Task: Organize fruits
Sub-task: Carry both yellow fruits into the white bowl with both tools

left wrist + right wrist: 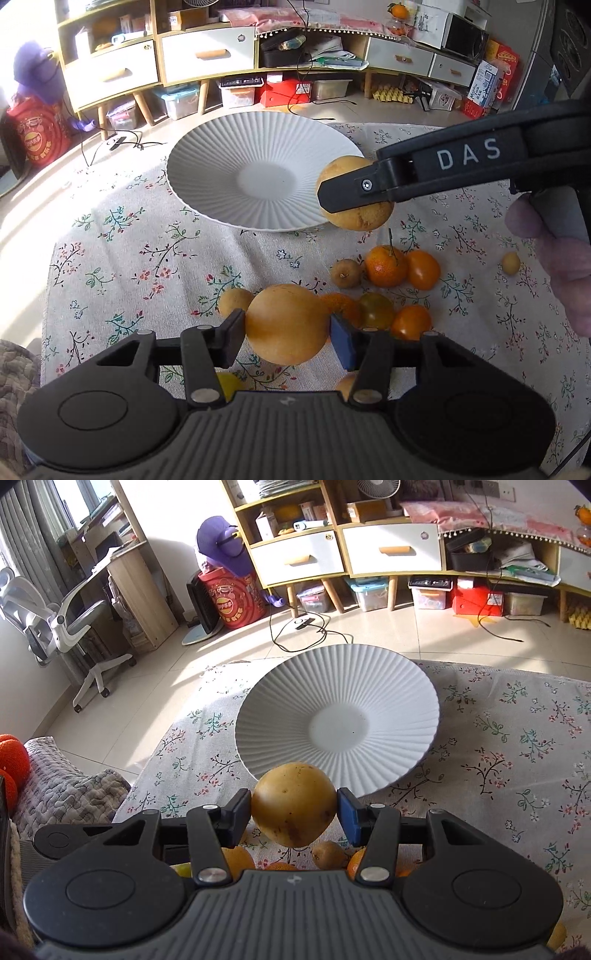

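Our left tool (287, 330) is clenched on a round yellow pear (286, 323), held over the loose fruit pile (388, 280) on the floral worktop (147, 258). Our right tool (294, 808) grips a speckled yellow pear (294, 803) at the six o'clock rim of the white ribbed plate (369, 675). From the left tool, that plate sits at twelve o'clock.

floor: pale tiles (424, 635), sunlit; wall: wooden drawer cabinet (343, 554); left: white office chair (55, 624)
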The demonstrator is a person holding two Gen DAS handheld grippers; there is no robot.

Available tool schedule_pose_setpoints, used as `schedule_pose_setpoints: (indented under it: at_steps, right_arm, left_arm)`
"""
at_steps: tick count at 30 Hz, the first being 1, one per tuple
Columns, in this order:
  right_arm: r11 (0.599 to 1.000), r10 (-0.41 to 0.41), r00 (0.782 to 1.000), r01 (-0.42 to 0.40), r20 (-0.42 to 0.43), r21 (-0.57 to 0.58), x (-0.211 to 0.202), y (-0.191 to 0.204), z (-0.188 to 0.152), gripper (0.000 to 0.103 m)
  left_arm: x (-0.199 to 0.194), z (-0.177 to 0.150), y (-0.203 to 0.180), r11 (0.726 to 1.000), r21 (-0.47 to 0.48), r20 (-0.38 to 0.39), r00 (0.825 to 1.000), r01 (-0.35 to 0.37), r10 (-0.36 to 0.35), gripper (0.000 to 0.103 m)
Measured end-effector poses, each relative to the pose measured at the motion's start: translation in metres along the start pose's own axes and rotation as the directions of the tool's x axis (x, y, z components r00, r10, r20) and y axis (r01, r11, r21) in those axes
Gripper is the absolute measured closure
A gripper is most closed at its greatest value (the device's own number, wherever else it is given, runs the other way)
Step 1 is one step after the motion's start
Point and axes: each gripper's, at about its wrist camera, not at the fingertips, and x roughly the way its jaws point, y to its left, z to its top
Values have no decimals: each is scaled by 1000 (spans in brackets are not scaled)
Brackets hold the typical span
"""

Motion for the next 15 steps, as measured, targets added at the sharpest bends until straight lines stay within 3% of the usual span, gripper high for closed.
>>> schedule_pose_setpoints:
  at_steps: [9,15]
  right_arm:
    - [998,-34,999,32,38,59,5,-23,13,56]
    - [996,-41,996,35,73,80,7,-41,26,56]
  left_arm:
    - [-8,28,3,998,-61,68,998,-4,8,65]
    - [8,49,12,997,-69,112,994,25,-17,65]
